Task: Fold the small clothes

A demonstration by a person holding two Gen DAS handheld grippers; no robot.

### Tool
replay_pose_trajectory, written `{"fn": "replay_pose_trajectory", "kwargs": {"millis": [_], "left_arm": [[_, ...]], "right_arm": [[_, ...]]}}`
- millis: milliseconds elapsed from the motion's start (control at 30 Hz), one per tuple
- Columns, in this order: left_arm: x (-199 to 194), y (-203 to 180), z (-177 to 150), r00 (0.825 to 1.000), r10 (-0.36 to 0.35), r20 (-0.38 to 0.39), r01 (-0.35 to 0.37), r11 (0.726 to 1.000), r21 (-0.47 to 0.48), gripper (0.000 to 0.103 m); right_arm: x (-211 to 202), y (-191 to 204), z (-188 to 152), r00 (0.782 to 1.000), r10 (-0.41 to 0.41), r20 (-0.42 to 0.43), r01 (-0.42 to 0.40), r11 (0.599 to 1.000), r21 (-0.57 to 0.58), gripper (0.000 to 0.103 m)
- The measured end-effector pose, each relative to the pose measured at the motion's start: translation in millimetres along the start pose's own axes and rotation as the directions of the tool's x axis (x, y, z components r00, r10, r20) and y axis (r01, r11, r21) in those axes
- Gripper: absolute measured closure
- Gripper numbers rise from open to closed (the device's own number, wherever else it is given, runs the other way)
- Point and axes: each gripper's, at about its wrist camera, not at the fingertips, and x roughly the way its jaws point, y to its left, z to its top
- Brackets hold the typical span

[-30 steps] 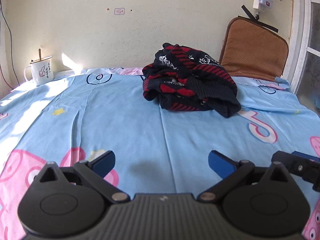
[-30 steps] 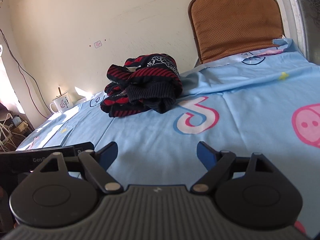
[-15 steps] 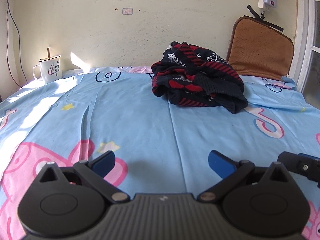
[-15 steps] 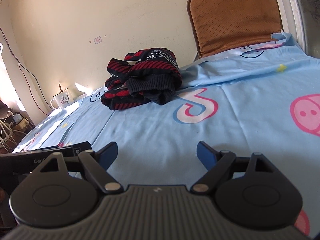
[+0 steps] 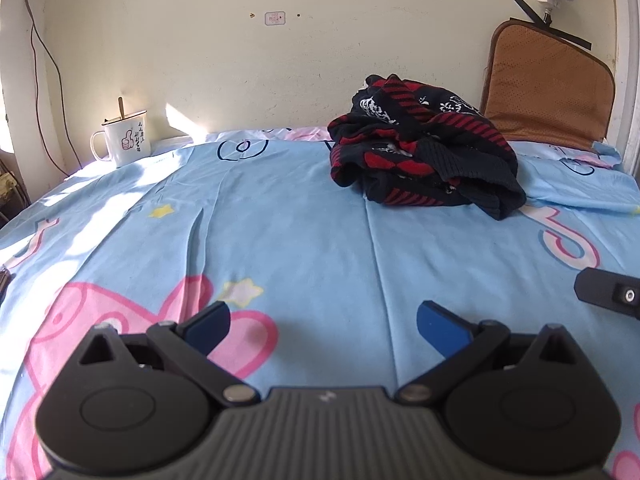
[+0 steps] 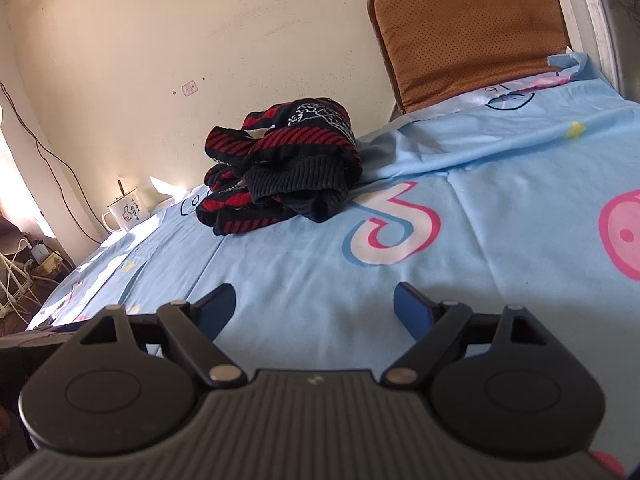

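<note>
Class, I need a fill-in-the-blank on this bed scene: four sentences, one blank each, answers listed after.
1. The crumpled sweater is dark navy with ____ stripes.
2. Both the left tool and the right tool are ____, holding nothing.
3. The white mug stands near the wall, to the ____ of the sweater in the left view.
4. The brown cushion leans against the ____.

Answers: red; open; left; wall
</note>
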Motion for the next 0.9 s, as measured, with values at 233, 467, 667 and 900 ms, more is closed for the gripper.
{"fn": "replay_pose_trajectory", "kwargs": {"millis": [233, 467, 667, 900], "left_arm": [[2.2, -2.1, -0.2, 1.000, 0.011, -0.018, -0.010, 1.000, 0.011, 0.000], [2.2, -1.1, -0.2, 1.000, 0.002, -0.020, -0.002, 1.000, 0.004, 0.000], [2.1, 0.6, 0.2, 1.000, -0.005, -0.021, 0.005, 1.000, -0.003, 0.000], [0.3, -0.4, -0.9, 1.000, -0.016, -0.017, 0.016, 1.000, 0.009, 0.000]], "right_arm": [[-2.7, -2.0, -0.5, 1.000, 0.019, 0.005, -0.019, 1.000, 0.015, 0.015], [-2.3, -2.2, -0.7, 1.000, 0.021, 0.004, -0.021, 1.000, 0.015, 0.014], [-2.1, -2.1, -0.9, 1.000, 0.022, 0.004, -0.022, 1.000, 0.016, 0.014], [-2.0, -2.3, -1.0, 1.000, 0.023, 0.004, -0.023, 1.000, 0.017, 0.014]]}}
